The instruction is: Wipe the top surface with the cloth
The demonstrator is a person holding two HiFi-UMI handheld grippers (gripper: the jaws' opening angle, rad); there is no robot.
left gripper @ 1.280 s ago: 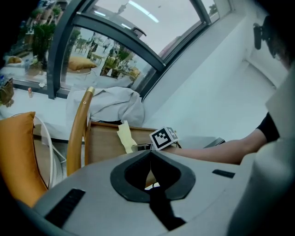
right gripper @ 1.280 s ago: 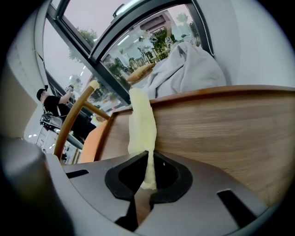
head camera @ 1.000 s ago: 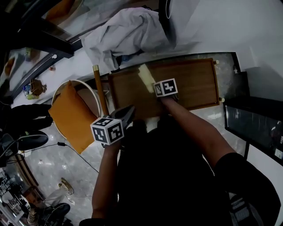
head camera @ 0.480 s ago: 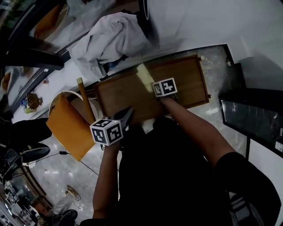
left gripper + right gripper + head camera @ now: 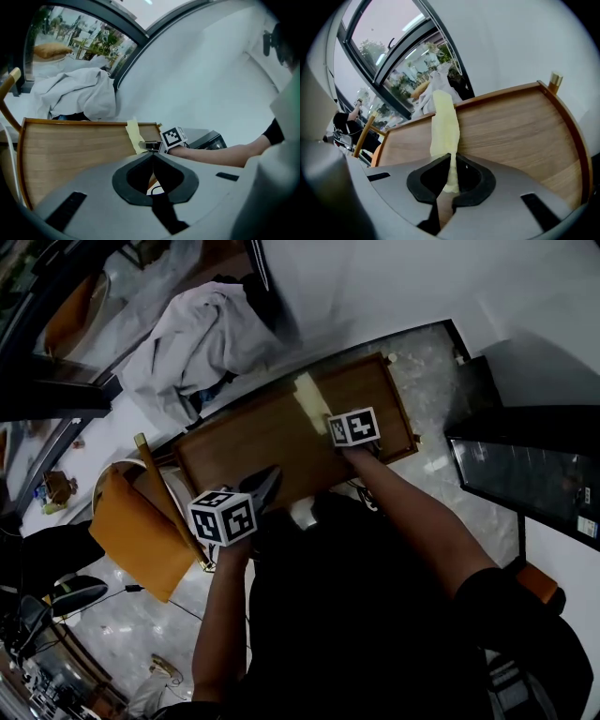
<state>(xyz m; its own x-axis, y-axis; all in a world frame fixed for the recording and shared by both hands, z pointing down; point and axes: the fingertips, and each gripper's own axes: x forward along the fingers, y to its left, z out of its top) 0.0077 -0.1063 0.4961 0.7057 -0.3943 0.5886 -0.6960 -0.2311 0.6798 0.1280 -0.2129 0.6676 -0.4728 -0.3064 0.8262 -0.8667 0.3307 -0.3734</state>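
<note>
A long wooden top (image 5: 253,442) lies ahead of me. Across it stretches a pale yellow cloth (image 5: 309,399), a narrow strip. My right gripper (image 5: 349,448) sits at the near edge, shut on the near end of the cloth (image 5: 444,124); the strip runs away from the right gripper (image 5: 451,157) over the wood (image 5: 515,126). My left gripper (image 5: 265,486) hovers off the top's near edge, left of the right one. The left gripper (image 5: 153,154) is shut with nothing in it, and past it I see the top (image 5: 70,150), the cloth (image 5: 134,136) and the right gripper's marker cube (image 5: 172,137).
A heap of pale grey fabric (image 5: 192,343) lies beyond the top's far left. An orange-cushioned chair (image 5: 131,531) with a wooden post stands at the left. A black cabinet (image 5: 525,484) stands right of the top. A white wall runs behind.
The right gripper has dragged the cloth along the wooden top toward its right end. The left gripper has stayed shut near the front edge.
</note>
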